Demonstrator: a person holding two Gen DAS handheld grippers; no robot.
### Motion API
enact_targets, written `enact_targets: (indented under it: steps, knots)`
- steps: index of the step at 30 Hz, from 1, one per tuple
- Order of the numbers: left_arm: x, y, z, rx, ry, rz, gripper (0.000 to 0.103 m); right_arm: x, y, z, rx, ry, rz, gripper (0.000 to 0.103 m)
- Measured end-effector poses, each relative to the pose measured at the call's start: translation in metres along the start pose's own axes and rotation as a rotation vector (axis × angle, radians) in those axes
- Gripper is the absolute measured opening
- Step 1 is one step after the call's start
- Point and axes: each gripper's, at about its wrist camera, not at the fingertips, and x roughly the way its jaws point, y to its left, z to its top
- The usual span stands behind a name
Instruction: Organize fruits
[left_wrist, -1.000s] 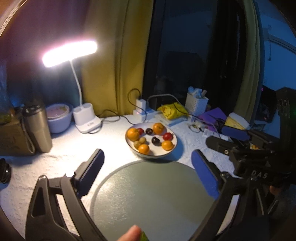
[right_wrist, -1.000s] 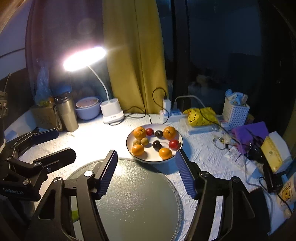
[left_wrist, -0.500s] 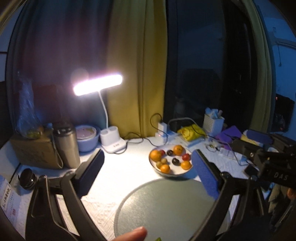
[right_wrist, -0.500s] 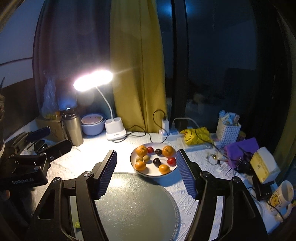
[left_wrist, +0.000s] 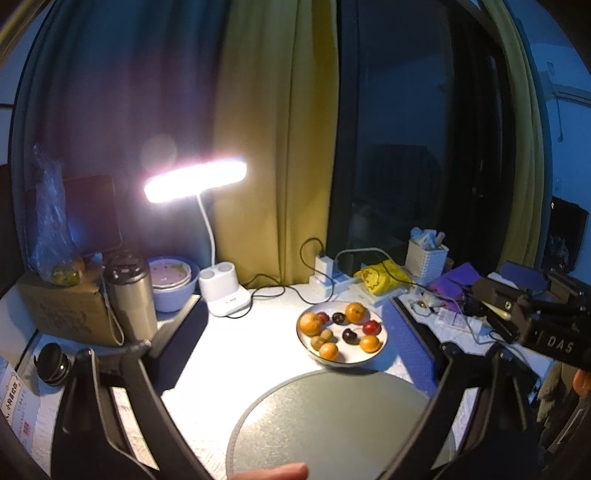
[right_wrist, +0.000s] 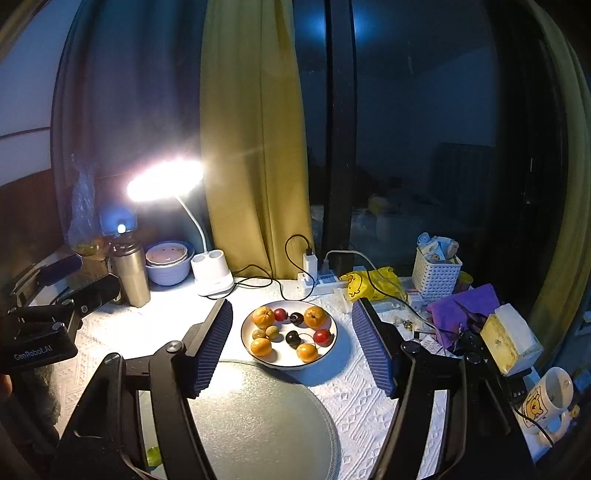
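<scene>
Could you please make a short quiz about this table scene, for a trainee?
1. True or false: the right gripper holds a fruit.
2. How many orange fruits lie on the white plate?
A) two B) four C) six
3. Which object lies nearer the cameras than the plate?

Key:
1. False. Its jaws stand open with nothing between them; the left gripper is open too.
2. B. Also two red, two dark and two small brown fruits.
3. The empty round grey tray.
</scene>
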Motion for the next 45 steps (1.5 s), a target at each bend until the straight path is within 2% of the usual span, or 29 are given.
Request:
enact_targets:
  steps: [45]
  knots:
    - [0.016, -0.003, 0.002, -0.007, 0.015, -0.007, 0.096, 0.021, -0.007, -0.005, 0.006, 0.025, 0.008, 0.07]
